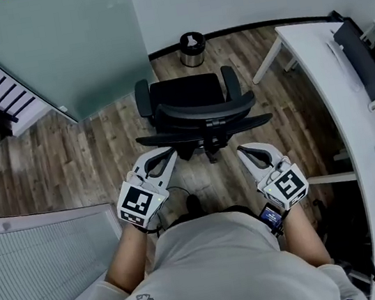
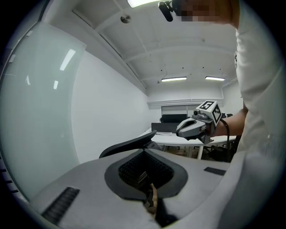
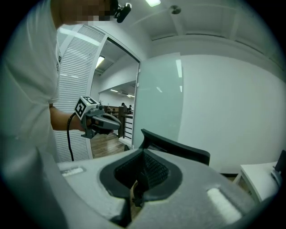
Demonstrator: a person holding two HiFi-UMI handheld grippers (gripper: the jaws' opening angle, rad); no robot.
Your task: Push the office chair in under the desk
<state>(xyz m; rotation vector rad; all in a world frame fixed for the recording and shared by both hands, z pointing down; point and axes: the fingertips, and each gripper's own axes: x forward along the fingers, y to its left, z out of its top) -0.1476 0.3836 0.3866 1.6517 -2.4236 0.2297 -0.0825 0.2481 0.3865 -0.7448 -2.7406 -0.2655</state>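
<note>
Both forearms were held forward and slightly down, the left tool [image 1: 166, 156] and right tool [image 1: 242, 150] each closed on nothing, tips just behind the backrest of the black office chair with armrests [image 1: 195, 106] (contact could not be made out). The chair stood on the wood-plank floor [image 1: 102, 145], apart from the curved white worktop [image 1: 318, 82] at the right with open floor between, its base mostly hidden beneath the seat.

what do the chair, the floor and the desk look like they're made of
The chair looks like matte black plastic: a thin, moulded, curved back and armrests with no shine. The floor shows brown planks with grain and seams; wood or wood-look laminate, hard to tell which. The desk has a smooth, plain white top, probably laminated board.
</note>
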